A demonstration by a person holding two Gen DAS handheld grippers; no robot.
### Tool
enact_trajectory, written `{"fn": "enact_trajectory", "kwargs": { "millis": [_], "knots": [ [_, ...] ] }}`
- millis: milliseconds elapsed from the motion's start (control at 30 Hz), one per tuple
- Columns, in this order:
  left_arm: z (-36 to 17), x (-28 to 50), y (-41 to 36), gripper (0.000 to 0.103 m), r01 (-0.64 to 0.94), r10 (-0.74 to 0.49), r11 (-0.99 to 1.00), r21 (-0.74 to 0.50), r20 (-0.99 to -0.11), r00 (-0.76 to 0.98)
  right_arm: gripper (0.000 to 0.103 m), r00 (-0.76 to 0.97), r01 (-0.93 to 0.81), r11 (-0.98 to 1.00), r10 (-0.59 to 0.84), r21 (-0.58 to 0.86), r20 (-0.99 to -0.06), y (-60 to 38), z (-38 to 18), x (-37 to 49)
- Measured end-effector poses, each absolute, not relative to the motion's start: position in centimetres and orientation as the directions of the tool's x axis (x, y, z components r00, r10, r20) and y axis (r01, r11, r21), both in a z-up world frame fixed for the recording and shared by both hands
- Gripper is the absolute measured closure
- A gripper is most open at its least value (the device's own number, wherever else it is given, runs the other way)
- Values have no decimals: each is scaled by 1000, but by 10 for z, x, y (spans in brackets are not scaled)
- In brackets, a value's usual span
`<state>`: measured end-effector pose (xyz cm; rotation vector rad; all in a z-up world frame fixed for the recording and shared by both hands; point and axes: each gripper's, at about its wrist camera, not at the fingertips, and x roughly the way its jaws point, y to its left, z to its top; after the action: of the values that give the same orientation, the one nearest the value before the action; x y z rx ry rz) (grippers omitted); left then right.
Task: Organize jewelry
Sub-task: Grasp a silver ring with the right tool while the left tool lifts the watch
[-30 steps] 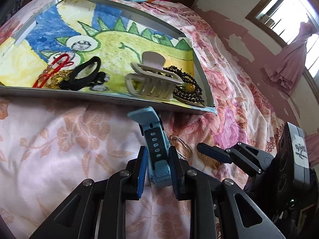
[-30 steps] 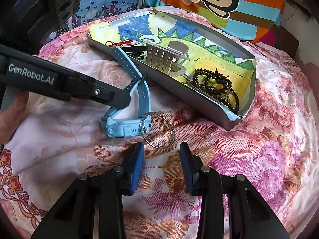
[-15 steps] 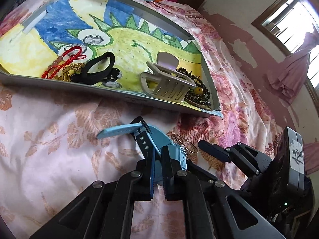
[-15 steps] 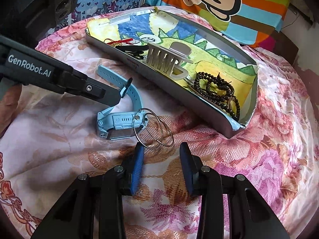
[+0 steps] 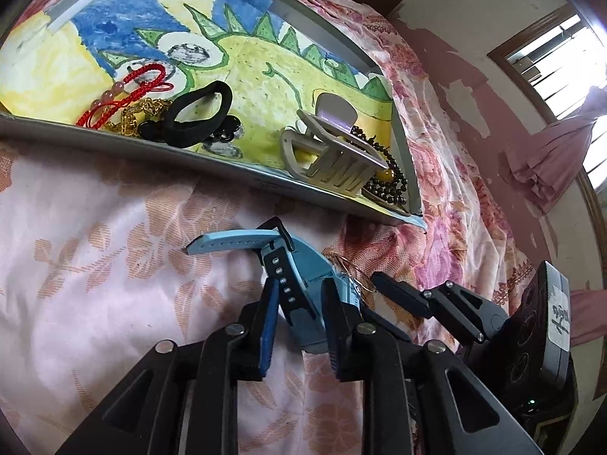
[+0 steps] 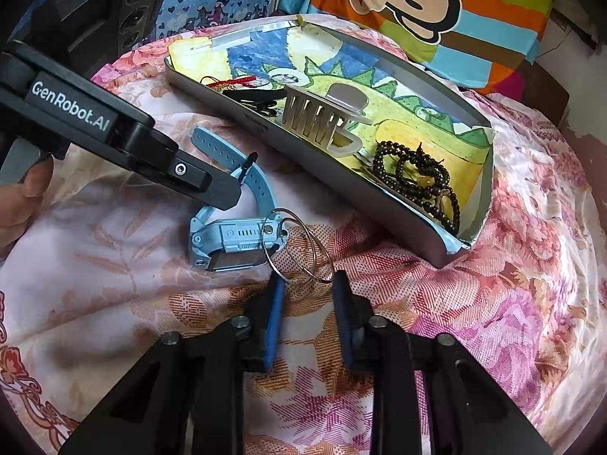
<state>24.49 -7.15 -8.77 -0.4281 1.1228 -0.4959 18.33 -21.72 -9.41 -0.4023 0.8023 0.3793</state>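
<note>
**Watch and rings lie loose on soft bedding**

Floral bedspread [image 6: 474, 303] gives under everything. Near the tray's [image 6: 379, 204] near wall lies the blue watch [image 6: 231, 242], rigid case, floppy rubbery strap (probably light). The left gripper [image 5: 297, 303] straddles its strap, jaws parted, not clamping. The right gripper [image 6: 307, 295], jaws apart and empty, faces the thin wire rings [image 6: 299, 246]: slippery, best pinched across the rims.

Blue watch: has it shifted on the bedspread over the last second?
Yes. The blue watch has tipped over; its strap, earlier standing against the tray wall, now lies lower and clear of it.
</note>
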Motion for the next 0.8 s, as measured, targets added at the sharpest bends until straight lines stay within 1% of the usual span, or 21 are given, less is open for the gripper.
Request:
{"fn": "enact_trajectory", "kwargs": {
  "millis": [100,333,533,633,667,700,733,800],
  "knots": [
    [-92,247,-69,71,139,-586,805,-577,-736,339,82,637,-463,865,175,-191,-751,-220,-94,184],
    [-98,249,-71,71,113,-576,810,-576,-744,338,82,634,-448,873,159,-192,-757,-219,-96,187],
    [-100,250,-71,79,102,-567,815,-570,-749,342,82,632,-460,865,160,-201,-759,-213,-97,189],
    [-100,250,-70,87,93,-566,814,-573,-748,346,83,632,-472,859,171,-200,-756,-211,-96,187],
    [-99,250,-70,90,92,-563,816,-570,-750,347,93,631,-478,856,179,-197,-755,-210,-95,186],
    [-99,250,-70,92,92,-559,819,-567,-752,348,99,633,-481,854,183,-197,-752,-210,-94,185],
    [-98,249,-71,93,92,-548,827,-555,-759,353,100,639,-480,855,187,-197,-746,-210,-93,184],
    [-95,246,-72,97,96,-528,841,-532,-769,360,100,650,-481,857,206,-186,-732,-212,-89,181]
  ]
}}
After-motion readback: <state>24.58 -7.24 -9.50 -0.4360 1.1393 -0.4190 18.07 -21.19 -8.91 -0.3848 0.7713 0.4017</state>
